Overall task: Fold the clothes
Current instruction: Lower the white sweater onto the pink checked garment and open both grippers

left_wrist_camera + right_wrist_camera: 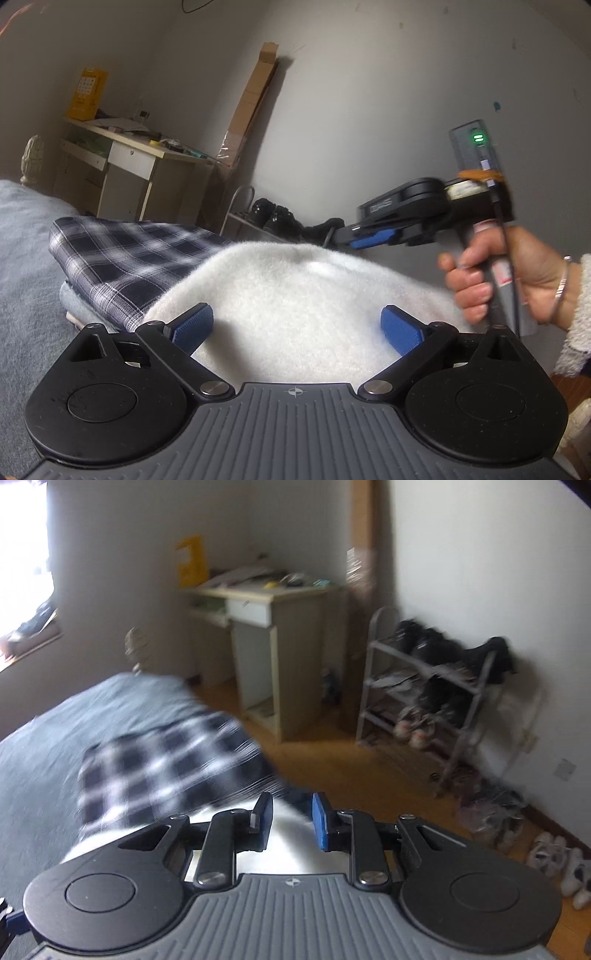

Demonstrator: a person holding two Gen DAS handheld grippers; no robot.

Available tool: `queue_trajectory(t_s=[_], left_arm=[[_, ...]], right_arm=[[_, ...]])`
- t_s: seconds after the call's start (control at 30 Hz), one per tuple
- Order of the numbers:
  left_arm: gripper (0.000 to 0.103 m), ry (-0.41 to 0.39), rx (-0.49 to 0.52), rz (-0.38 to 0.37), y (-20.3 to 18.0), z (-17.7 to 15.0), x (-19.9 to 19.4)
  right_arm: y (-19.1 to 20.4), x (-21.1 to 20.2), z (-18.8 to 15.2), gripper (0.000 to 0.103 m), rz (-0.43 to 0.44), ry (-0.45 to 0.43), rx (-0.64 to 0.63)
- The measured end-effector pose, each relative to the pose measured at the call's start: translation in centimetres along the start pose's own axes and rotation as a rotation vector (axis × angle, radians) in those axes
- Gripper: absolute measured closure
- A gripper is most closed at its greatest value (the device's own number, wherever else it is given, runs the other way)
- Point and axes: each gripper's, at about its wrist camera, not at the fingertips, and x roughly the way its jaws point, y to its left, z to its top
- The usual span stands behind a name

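A white fleece garment [295, 295] lies in a mound on the bed, its far edge overlapping a folded navy-and-white plaid shirt [129, 254]. The plaid shirt rests on a folded pale grey-blue piece [77, 299]. My left gripper [297, 325] hovers just over the fleece, open wide, with nothing between its blue pads [194, 325]. A hand [517, 273] holds my right gripper [354, 240] at the fleece's far right edge. In the blurred right wrist view, the right gripper [291, 819] shows a narrow gap above the white fleece [288, 853], beside the plaid shirt [166, 768].
The bed has a blue-grey cover [22, 258]. A cluttered desk [277, 602] stands past the foot of the bed, with tall cardboard [251, 110] leaning on the wall. A metal shoe rack [424, 686] and loose shoes [554, 860] line the right wall on wooden floor.
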Motion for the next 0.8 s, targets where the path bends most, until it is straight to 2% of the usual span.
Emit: queue_trajectory(t_s=[0.2,0.37,0.47,0.57,0.7,0.8], left_arm=[[0.005,-0.034,-0.012,-0.016,-0.3,1.3,-1.1],[0.005,-0.015,0.013,-0.076,-1.9,1.9,-0.9],[0.005,0.043,0.069,-0.097,-3.5,1.2,0.1],[0.005,0.113,0.127,-0.036,-4.6,-0.1,1.6],[0.005,0.101,0.115,-0.014,-4.8,0.1,1.3],[0.006,0.116,0.116,-0.005,-5.0,0.3,1.3]], right_arm=[[-2.0,-10.5,-3.1,0.078,0.055,-0.089,0.056],[-1.8,-16.6,-8.6,0.078,0.087,-0.056,0.053],[-1.4,-16.6,-11.1,0.077,0.060,-0.019,0.076],[-1.2,-15.7,-13.2,0.076,0.030,0.012,0.098],[-0.5,-16.0,-12.9,0.073,-0.016,0.018,0.085],[0.3,-18.3,-12.5,0.073,0.014,-0.020,0.044]])
